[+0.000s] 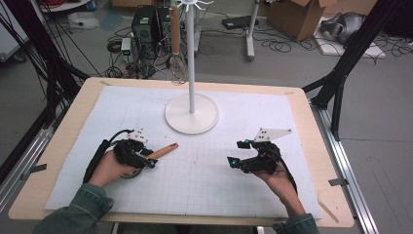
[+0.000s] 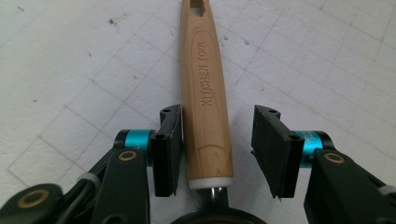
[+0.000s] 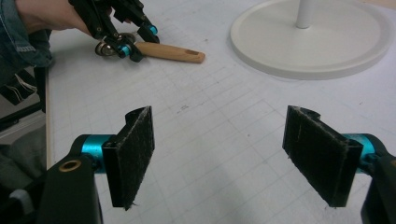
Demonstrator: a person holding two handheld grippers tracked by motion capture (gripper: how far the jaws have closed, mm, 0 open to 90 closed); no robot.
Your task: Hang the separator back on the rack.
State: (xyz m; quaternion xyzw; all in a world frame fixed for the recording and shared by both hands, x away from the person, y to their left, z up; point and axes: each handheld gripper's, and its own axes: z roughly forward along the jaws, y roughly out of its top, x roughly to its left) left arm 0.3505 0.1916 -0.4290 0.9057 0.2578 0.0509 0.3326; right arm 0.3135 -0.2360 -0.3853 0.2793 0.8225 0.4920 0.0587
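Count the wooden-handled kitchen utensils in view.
2. One wooden-handled utensil lies on the white mat between the left gripper jaws, its head hidden. One wooden-handled wire whisk hangs from the white stand.
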